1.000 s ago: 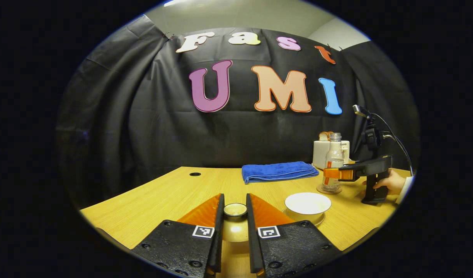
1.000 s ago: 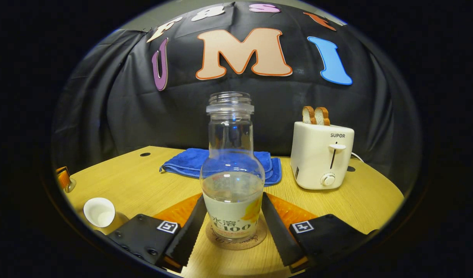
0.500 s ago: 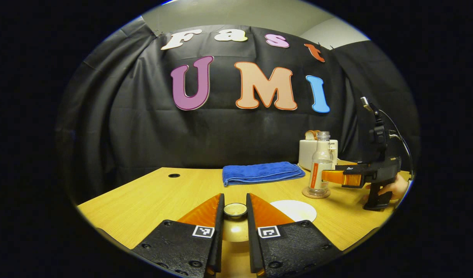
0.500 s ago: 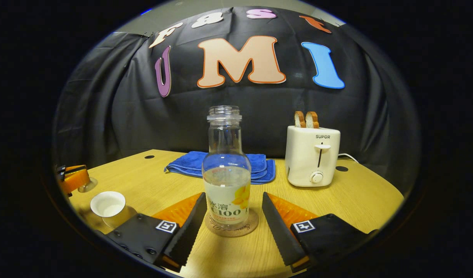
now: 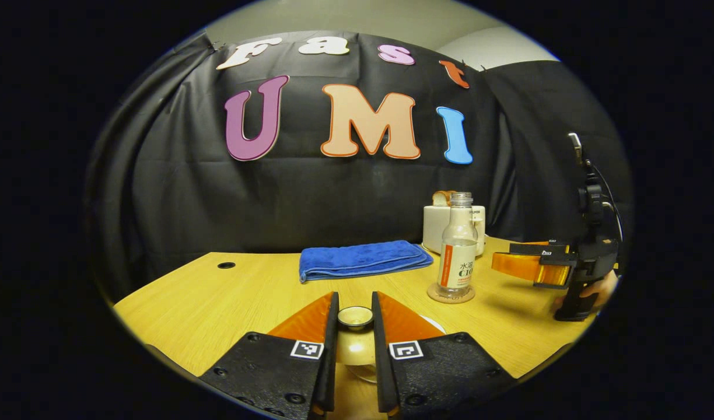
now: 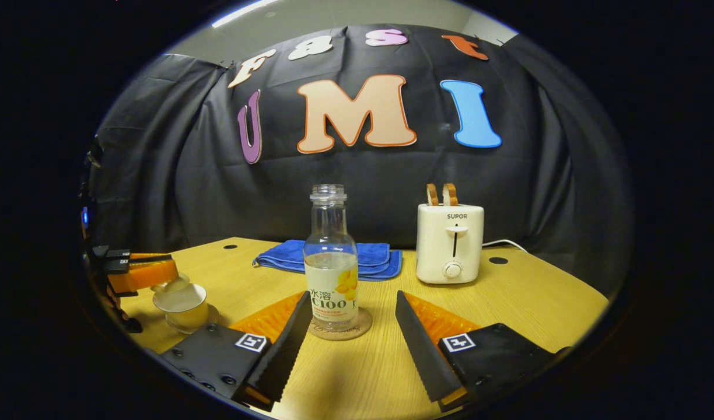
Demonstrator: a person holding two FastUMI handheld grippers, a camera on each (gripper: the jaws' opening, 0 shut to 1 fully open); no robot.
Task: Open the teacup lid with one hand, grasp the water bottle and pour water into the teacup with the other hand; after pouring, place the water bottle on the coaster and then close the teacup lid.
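Observation:
My left gripper [image 5: 354, 302] is shut on the knob of the pale teacup lid [image 5: 355, 318]. In the right gripper view the left gripper [image 6: 158, 274] holds that lid [image 6: 171, 284] tilted just over the rim of the teacup [image 6: 185, 308] on its saucer. The clear water bottle [image 6: 331, 262], partly filled and uncapped, stands upright on the round cork coaster [image 6: 357, 328]. My right gripper [image 6: 352, 298] is open, with the bottle standing apart from both fingers. In the left gripper view, the right gripper [image 5: 500, 263] hangs a little to the right of the bottle [image 5: 457, 251], held by a hand [image 5: 596, 290].
A folded blue towel [image 6: 380, 261] lies behind the bottle on the wooden table [image 6: 508, 303]. A white toaster [image 6: 450, 244] with two bread slices stands at the back right, its cord trailing right. Small round holes dot the table's far edge.
The right gripper has let go of the bottle on the coaster and drawn back from it. The left gripper has carried the lid rightward to just over the teacup.

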